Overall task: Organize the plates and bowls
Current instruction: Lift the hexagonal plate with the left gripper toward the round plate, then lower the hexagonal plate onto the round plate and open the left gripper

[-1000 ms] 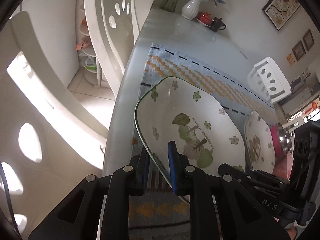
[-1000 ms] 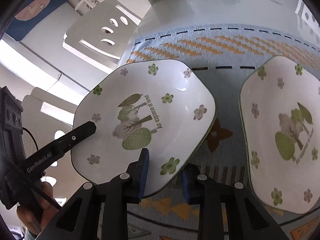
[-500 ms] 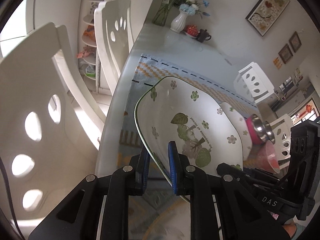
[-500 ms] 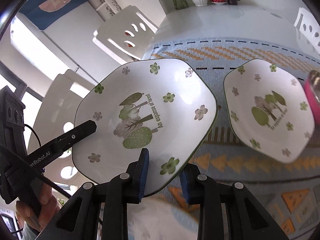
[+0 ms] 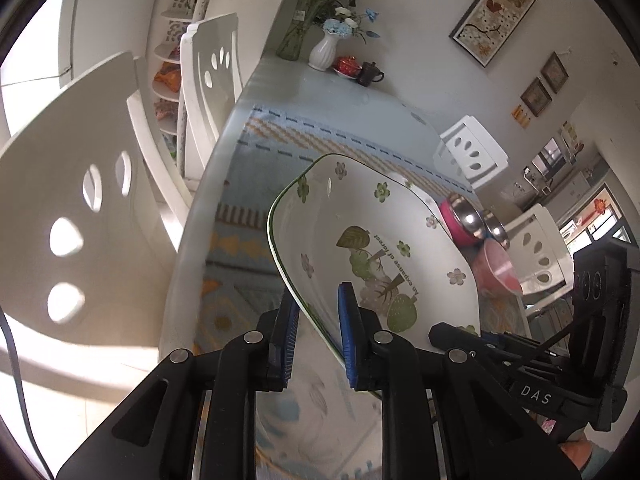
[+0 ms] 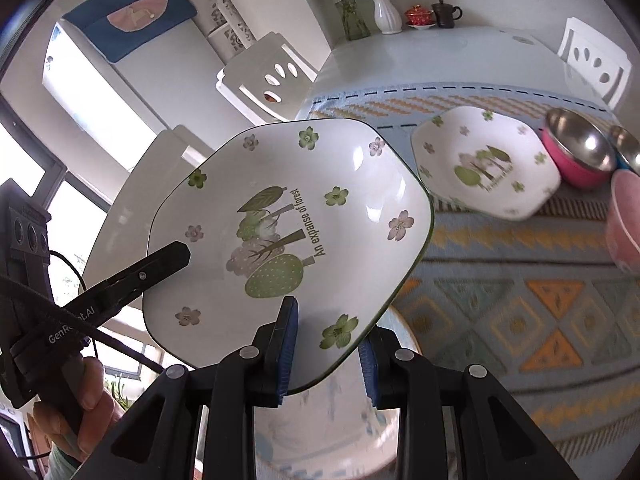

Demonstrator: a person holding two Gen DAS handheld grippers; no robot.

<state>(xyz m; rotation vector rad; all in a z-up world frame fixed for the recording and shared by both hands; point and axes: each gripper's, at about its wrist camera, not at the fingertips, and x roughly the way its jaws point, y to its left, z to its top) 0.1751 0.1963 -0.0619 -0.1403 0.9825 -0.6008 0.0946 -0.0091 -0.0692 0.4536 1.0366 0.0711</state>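
Observation:
A white floral plate (image 5: 372,240) (image 6: 288,232) is held in the air above the table, tilted. My left gripper (image 5: 316,336) is shut on its near rim; it also shows in the right wrist view (image 6: 160,258) at the plate's left edge. My right gripper (image 6: 326,344) is shut on the plate's lower rim and shows in the left wrist view (image 5: 452,330). A second matching plate (image 6: 484,160) lies on the patterned mat (image 6: 520,280). A pink steel-lined bowl (image 6: 580,148) and a pink bowl (image 6: 624,220) stand to its right.
A pale blue-patterned plate (image 6: 332,428) lies below the held plate near the table's front edge. White chairs (image 5: 80,216) stand along the left side. A white vase (image 6: 386,14), a red cup and a dark teapot stand at the far end.
Both grippers have lifted the floral plate higher and pulled back toward the table's near edge. The second plate and the bowls now look smaller and farther away.

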